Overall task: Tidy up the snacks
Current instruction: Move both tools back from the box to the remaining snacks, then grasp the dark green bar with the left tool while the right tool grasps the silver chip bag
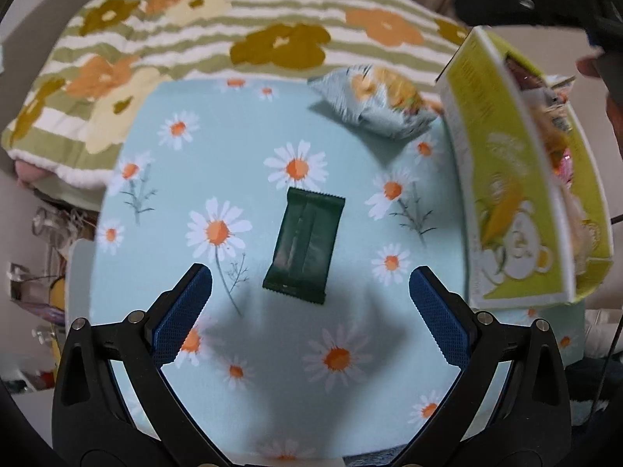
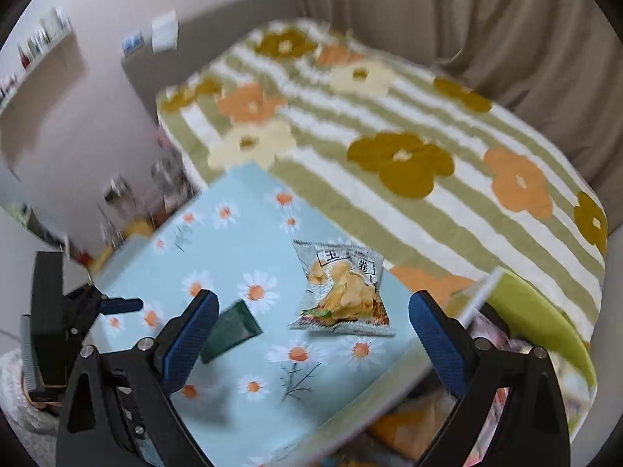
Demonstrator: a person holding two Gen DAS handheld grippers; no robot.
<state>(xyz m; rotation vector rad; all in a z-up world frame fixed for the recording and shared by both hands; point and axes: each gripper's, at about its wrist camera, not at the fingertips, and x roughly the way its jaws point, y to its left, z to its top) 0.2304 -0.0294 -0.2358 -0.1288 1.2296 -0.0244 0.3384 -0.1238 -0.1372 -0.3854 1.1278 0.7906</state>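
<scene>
Two loose snacks lie on the daisy-print table (image 1: 163, 241): one dark green wrapper (image 1: 304, 246) flat near the middle and, farther and to the right, one silver chip bag (image 1: 379, 100), the two well apart. One yellow-green box (image 1: 502, 179) stands at the right edge, packets showing inside, count unclear. The left gripper (image 1: 310, 282) hovers just near of the green wrapper, fingers spread and empty; the right gripper (image 2: 313, 307) hangs above the table near the box, fingers likewise spread and holding nothing.
</scene>
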